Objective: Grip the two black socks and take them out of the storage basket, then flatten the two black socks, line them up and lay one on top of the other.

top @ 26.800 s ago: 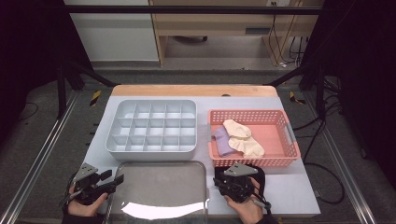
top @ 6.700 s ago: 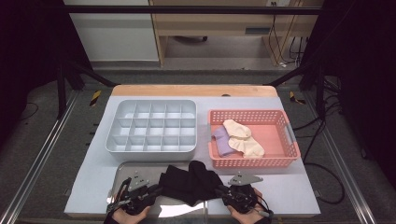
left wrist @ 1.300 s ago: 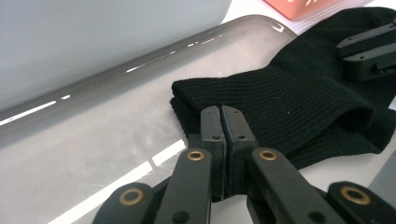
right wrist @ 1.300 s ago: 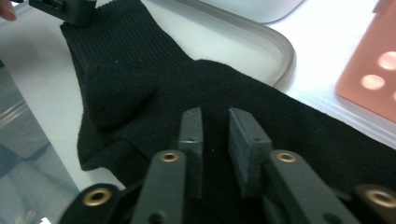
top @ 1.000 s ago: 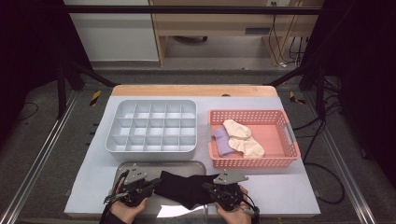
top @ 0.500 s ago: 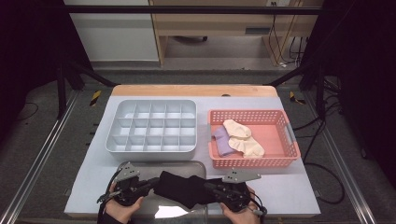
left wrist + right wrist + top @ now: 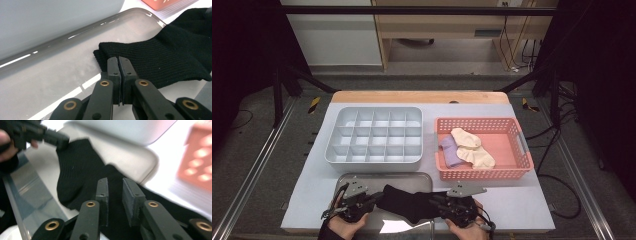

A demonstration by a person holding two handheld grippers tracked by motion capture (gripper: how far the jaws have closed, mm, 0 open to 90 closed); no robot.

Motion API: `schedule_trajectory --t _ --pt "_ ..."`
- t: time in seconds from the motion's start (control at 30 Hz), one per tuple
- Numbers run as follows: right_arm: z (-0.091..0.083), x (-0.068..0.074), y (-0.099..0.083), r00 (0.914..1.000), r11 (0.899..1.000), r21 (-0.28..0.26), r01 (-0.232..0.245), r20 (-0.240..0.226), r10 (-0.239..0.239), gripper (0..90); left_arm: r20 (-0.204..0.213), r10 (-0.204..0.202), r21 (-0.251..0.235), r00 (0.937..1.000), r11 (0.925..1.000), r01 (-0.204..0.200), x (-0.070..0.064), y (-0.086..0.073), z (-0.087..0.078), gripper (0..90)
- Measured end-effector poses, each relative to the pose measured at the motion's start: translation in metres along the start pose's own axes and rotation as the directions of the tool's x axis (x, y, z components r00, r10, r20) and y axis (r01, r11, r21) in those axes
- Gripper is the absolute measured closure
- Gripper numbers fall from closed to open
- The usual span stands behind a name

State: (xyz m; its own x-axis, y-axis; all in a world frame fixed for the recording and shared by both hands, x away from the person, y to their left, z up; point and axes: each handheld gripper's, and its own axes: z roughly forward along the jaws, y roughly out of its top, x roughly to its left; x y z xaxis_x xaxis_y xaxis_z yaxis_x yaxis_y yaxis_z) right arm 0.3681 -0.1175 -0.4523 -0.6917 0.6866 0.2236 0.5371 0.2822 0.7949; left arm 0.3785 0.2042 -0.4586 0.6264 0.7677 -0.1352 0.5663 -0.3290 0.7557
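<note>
The step in hand looked like spreading a black ribbed knit sock (image 7: pixel 404 202) flat on the shiny metal tray (image 7: pixel 362 178) at the table's near edge. The left tool (image 7: pixel 119 62) pinched its cuff, jaws pressed together; the right tool (image 7: pixel 115 185) stood slightly spread over the creased foot. Next, probably, the right tool must grip and pull outward.

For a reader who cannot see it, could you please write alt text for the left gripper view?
The left gripper, its two black jaws pressed together, pinches the ribbed edge of a black sock that lies on a shiny metal tray. The sock spreads toward the upper right, and the tray's curved rim runs across the picture behind it.
</note>
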Motion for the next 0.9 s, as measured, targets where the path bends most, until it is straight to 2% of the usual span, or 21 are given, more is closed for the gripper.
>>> schedule_trajectory --t 0.07,0.17,0.3,0.37,0.53,0.7,0.77,0.9 --pt "-0.007 -0.006 0.002 0.9998 1.0 -0.028 -0.006 0.019 0.007 74.6 0.001 0.004 -0.004 1.0 1.0 -0.004 0.0 -0.001 0.001 87.5" --pt "-0.018 -0.02 0.001 0.9962 0.999 -0.044 -0.025 0.082 0.029 74.3 -0.002 0.006 -0.004 1.0 1.0 -0.006 0.0 -0.001 0.001 87.4" --pt "-0.03 -0.037 -0.006 0.9839 0.999 -0.037 -0.03 0.175 0.036 72.2 -0.004 0.011 0.004 0.9999 0.9999 -0.011 -0.001 -0.001 0.002 87.2" --pt "-0.03 -0.043 -0.01 0.9783 0.999 -0.022 -0.038 0.203 0.042 71.5 -0.005 0.013 0.01 0.9999 0.9999 -0.013 -0.001 -0.001 0.003 87.2" --pt "-0.024 -0.053 -0.017 0.9747 0.998 0.025 -0.059 0.217 0.052 72.2 -0.005 0.014 0.013 0.9999 0.9998 -0.014 -0.001 -0.001 0.003 87.2" --pt "-0.02 -0.055 -0.018 0.9759 0.996 0.071 -0.054 0.215 0.037 87.7 -0.002 0.013 0.003 0.9999 0.9999 -0.013 -0.001 -0.001 0.003 87.3" --pt "-0.021 -0.055 -0.016 0.9762 0.997 0.064 -0.05 0.214 0.035 89.3 0.0 0.011 -0.009 0.9999 0.9999 -0.011 -0.001 -0.001 0.001 87.3" --pt "-0.025 -0.054 -0.014 0.9733 0.999 0.016 -0.037 0.227 0.032 89.4 0.003 0.015 -0.018 0.9999 0.9997 -0.015 -0.001 -0.001 0.0 87.3"
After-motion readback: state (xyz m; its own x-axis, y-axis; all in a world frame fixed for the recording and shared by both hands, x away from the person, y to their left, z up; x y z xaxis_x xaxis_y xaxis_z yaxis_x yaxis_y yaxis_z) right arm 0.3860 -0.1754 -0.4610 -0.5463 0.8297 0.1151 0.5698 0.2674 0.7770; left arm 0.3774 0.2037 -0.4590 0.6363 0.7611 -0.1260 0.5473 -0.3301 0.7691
